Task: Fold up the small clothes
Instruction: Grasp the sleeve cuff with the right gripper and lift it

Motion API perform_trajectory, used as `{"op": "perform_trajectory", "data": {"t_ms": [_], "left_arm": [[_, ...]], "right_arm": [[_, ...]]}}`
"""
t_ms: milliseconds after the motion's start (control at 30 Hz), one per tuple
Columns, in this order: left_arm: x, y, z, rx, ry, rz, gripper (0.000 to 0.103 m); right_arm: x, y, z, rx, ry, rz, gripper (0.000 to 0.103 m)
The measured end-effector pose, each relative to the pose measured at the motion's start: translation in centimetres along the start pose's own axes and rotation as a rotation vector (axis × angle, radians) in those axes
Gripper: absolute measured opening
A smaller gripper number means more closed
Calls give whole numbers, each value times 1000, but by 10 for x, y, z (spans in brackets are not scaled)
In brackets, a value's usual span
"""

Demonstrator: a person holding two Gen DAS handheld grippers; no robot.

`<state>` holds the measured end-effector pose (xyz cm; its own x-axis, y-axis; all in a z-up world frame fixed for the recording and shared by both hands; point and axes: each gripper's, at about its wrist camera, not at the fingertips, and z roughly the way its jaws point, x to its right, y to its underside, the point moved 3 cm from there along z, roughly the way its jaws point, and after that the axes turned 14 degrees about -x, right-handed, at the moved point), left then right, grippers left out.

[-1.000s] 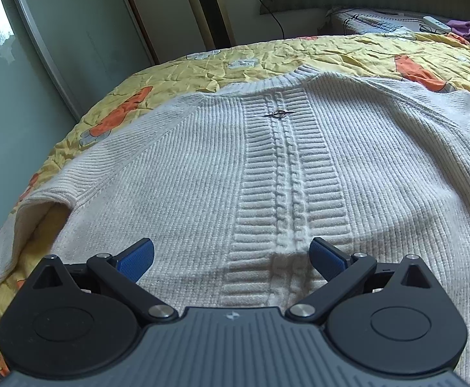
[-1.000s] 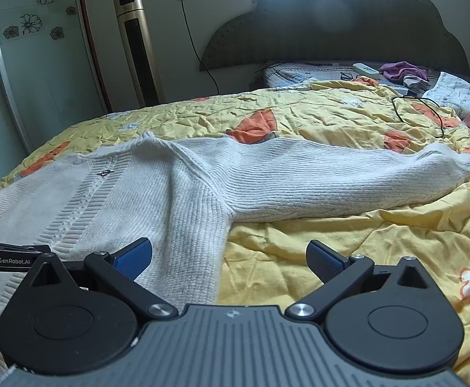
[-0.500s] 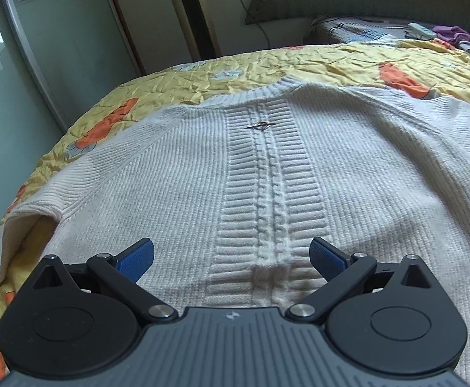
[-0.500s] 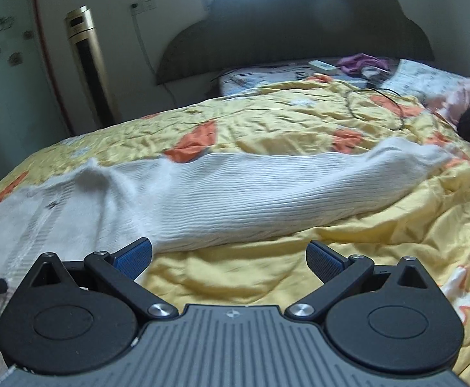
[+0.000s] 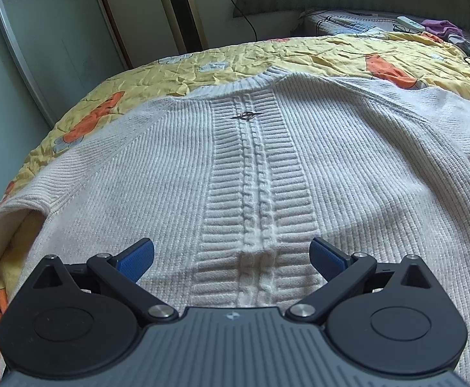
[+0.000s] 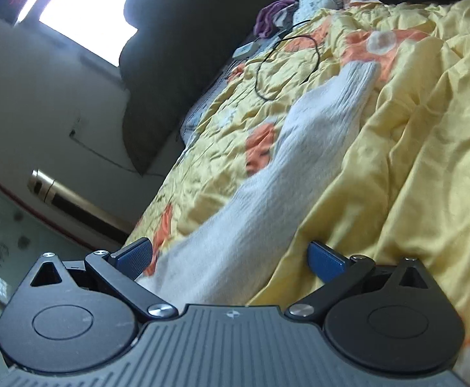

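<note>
A cream knit sweater lies spread front-up on the yellow quilt that covers the bed. In the left wrist view its body fills the middle of the frame, with the ribbed collar toward 12 o'clock and a cabled band running down the centre from the collar toward 6 o'clock. A small dark metal clasp sits on that band just below the collar. One sleeve runs off toward 3 o'clock, and the sweater's other edge curls up off the quilt at 9 o'clock.

The left gripper hangs low over the lower end of the cabled band with its jaws spread wide, one blue pad at 8 o'clock and the other at 4 o'clock, and nothing between them but the knit below. Whether the pads touch the fabric cannot be told.

The right wrist view is rolled hard to one side, so the bed slopes up toward 1 o'clock. The sleeve stretches from 6 o'clock up to its cuff near 1 o'clock, lying flat on the quilt. The right gripper is also wide apart and holds nothing; the near end of the sleeve passes between its pads, closer to the one at 8 o'clock.

A black cable loops on the quilt at 12 o'clock, beside the cuff. A dark headboard stands at 11 o'clock.
</note>
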<state>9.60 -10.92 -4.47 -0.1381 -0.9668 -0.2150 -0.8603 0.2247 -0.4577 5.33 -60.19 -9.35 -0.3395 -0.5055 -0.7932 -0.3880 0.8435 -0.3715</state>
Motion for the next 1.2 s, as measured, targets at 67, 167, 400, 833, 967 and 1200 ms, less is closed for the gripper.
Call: {"op": "perform_trajectory", "data": {"t_ms": [67,167,400,833,967,1200], "left_arm": [[0,0,0,1,-1,1,103],[-2,1,0,-3,-5,1,103],[-6,1,3,-17,0,-14,103],[-11,1,-1,-4,6,-17,103],[-18,1,-2,12,-18,-24,103],[-32,4,5,16,-24,-45,103]], "right_arm": [[10,-14,-3,80,15,43,102],[31,-36,-9,195,16,116,103],[50,-71,-4,258,31,165,91],[29,-91,-23,264,94,84,14],[-11,-80,-50,352,106,-62,14],[-89,-32,-36,240,93,-300,14]]}}
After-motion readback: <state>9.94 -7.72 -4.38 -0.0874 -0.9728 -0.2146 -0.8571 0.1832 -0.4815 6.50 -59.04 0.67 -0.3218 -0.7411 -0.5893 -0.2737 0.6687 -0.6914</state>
